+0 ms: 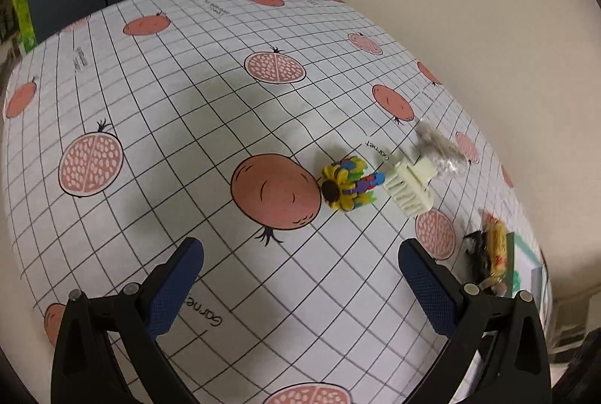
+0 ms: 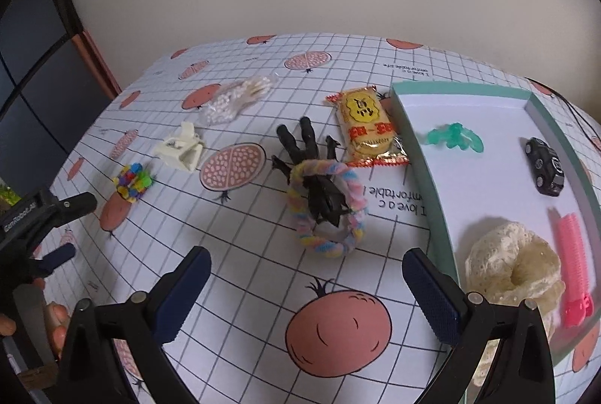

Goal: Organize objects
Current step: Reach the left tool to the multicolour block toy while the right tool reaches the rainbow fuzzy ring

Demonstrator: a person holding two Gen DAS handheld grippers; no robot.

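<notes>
You are hovering the right gripper [image 2: 306,295] wide open and empty just short of the pastel braided ring [image 2: 326,207], left of the green-rimmed tray [image 2: 420,160]; next, close on it. Your left gripper [image 1: 300,287] is gaping, holding nothing.

- The right gripper [image 2: 306,287] hung wide apart above the pomegranate-print tablecloth [image 2: 263,254], holding nothing.
- A pastel braided ring [image 2: 326,208] lay over a black toy figure [image 2: 319,175].
- The teal-rimmed tray [image 2: 424,156] held a black toy car [image 2: 545,165], cream scrunchie [image 2: 512,269] and pink hair clip [image 2: 573,265].
</notes>
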